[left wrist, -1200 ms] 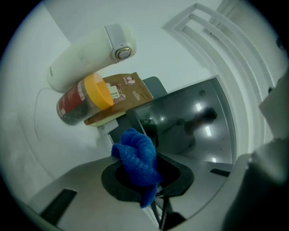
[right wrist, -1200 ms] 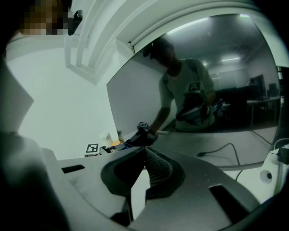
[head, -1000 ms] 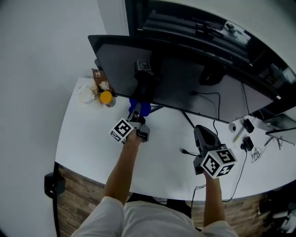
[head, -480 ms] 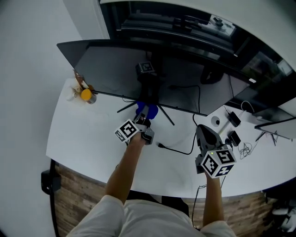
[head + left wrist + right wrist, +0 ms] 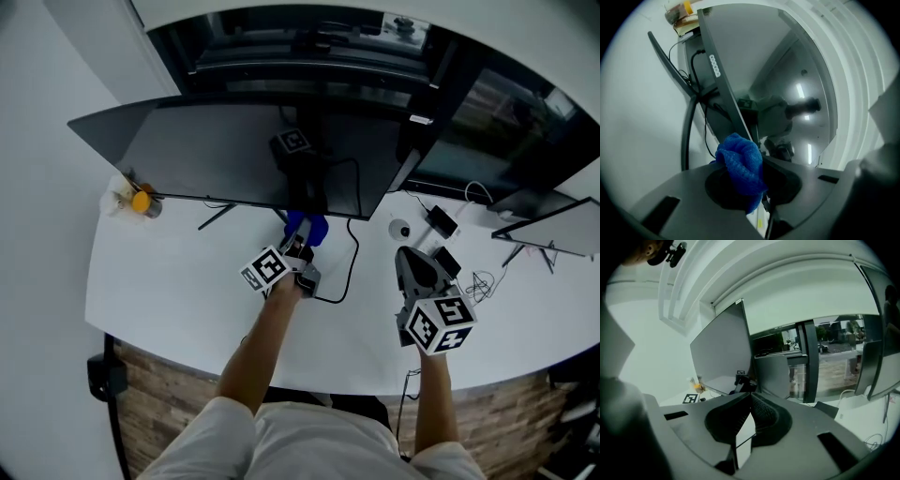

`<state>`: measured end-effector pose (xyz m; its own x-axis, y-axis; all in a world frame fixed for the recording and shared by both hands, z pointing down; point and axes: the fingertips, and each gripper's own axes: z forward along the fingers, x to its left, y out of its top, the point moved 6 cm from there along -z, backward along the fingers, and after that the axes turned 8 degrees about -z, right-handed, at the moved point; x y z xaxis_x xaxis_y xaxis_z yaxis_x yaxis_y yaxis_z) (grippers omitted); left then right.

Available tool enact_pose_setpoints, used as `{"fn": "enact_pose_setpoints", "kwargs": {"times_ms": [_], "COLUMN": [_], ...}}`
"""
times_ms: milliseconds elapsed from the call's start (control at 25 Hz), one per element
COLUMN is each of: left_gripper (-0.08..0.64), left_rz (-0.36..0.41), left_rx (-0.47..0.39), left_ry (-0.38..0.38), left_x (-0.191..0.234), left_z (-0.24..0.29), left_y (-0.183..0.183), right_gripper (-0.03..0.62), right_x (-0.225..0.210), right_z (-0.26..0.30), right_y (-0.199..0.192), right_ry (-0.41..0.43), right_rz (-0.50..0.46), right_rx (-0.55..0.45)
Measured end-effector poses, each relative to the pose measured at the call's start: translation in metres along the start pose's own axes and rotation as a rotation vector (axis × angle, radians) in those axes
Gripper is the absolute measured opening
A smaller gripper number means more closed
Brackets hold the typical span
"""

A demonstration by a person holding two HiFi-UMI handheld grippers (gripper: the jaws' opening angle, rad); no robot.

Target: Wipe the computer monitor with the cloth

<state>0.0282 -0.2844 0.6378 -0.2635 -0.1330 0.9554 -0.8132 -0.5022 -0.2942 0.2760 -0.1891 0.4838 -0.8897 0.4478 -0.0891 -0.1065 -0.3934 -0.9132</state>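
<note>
One orange-topped jar (image 5: pixel 141 202), contents unclear, stands left of the monitor (image 5: pixel 234 150). By its lower edge the left gripper (image 5: pixel 298 246) pinches the blue cloth (image 5: pixel 740 161). The right gripper (image 5: pixel 749 401) has its jaws pressed together, empty.

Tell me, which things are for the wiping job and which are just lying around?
For the job:
cloth, pinched in the left gripper
monitor

Just lying about:
cable
adapter
yellow-capped jar
right gripper, shut on nothing
</note>
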Motion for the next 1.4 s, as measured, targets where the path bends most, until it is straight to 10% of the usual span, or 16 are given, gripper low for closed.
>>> {"fn": "enact_pose_setpoints", "kwargs": {"times_ms": [600,960,1400], "left_gripper": [0.078,0.078,0.075], "left_rz": [0.089,0.399,0.674], "left_rx": [0.146,0.249,0.106], "left_ry": [-0.017,0.056,-0.108], "left_x": [-0.038,-0.078,-0.196], "left_z": [0.066,0.081,0.083], "left_y": [-0.118,-0.136,-0.101], "right_gripper": [0.014,0.014,0.015], "right_x": [-0.087,-0.105,-0.108], "right_z": [-0.042,-0.055,-0.069], "right_y": [-0.012,-0.013,0.008], "right_ry": [-0.071,-0.094,-0.117], "right_rz": [-0.055,-0.044,-0.032], "right_rx": [0.007,0.002,-0.050]}}
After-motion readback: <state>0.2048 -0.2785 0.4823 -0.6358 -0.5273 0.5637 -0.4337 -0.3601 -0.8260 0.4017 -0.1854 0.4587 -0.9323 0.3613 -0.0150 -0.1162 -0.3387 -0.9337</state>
